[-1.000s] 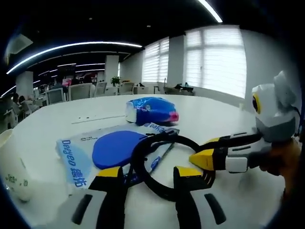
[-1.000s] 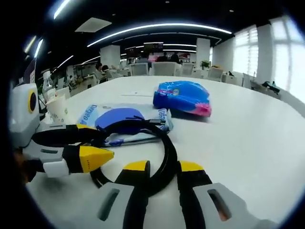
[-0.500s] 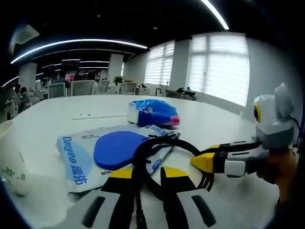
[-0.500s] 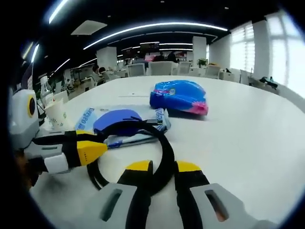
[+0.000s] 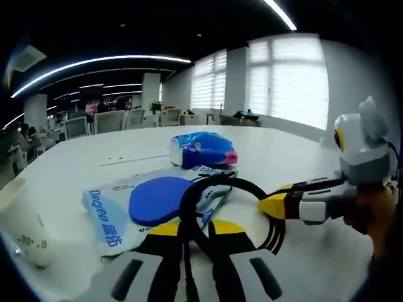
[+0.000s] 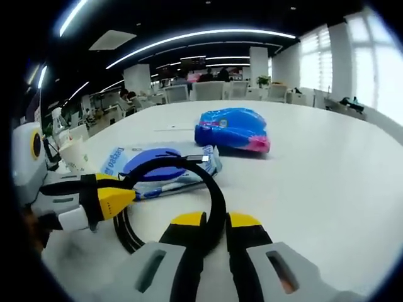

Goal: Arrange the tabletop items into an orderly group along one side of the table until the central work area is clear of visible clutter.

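A: Both claws are on the cable [image 5: 217, 189] here. One coiled black cable, lying on the white bench [image 5: 296, 157], its far side overlapping the pack [image 5: 119, 207].

B: The left claw [image 5: 195, 229] has its yellow-tipped jaws pressed in on the near strand of the coil, nearly together.

A: And the right claw [image 6: 216, 221]?

B: Same story in the right gripper view: jaws almost touching, the cable [image 6: 189, 189] pinched between them. It also comes into the left gripper view from the right, yellow tip against the coil's right side.

A: Anything readable?

B: The pack, one flat blue-and-white plastic packet under the cable's far edge, says "Deeyeo" in blue letters with Chinese characters after it. A big dark-blue oval sits in its middle. From the right gripper view the pack [image 6: 165, 173] has the lettering too skewed to read.

A: Count the rest.

B: One crumpled blue pouch [image 5: 201, 150] with pink on it, beyond the pack, well clear of the cable. One paper cup [image 5: 22, 220] left of the pack, green print on it too small to read. In the right gripper view the pouch [image 6: 232, 131] again lies beyond the pack, and the cup [image 6: 77, 155] stands upright left of it.
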`<state>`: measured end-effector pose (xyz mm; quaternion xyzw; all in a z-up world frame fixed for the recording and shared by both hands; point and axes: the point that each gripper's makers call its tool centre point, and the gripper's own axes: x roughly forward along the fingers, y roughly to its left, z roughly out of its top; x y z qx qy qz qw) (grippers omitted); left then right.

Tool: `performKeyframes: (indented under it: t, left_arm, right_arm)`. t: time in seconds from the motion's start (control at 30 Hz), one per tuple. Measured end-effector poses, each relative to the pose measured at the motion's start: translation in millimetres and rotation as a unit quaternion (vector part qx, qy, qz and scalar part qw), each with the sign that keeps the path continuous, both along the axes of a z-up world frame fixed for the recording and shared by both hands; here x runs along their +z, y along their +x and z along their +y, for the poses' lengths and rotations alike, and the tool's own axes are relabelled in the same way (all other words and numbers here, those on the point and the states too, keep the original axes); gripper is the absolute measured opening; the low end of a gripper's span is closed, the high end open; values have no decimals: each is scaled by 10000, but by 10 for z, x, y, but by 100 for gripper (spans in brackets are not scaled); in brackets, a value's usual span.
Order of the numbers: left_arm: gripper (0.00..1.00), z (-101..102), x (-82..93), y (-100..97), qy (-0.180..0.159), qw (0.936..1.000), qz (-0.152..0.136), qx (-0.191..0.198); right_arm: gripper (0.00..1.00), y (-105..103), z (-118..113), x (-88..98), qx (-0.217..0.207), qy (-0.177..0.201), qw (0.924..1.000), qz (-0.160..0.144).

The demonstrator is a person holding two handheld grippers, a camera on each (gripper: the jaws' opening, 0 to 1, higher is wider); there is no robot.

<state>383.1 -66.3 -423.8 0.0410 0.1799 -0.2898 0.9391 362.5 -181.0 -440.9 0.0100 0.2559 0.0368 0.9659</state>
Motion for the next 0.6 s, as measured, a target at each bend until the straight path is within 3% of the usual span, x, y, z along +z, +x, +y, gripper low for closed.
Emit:
performKeyframes:
  t: [0.2, 0.6]
  left_arm:
    - [13, 35, 85, -46, 203, 9997, -150, -36]
    - [10, 87, 158, -138, -103, 9999, 98, -59]
  right_arm:
    - [9, -14, 12, 75, 50, 40, 10000, -65]
    - [8, -88, 24, 221, 153, 94, 9996, -202]
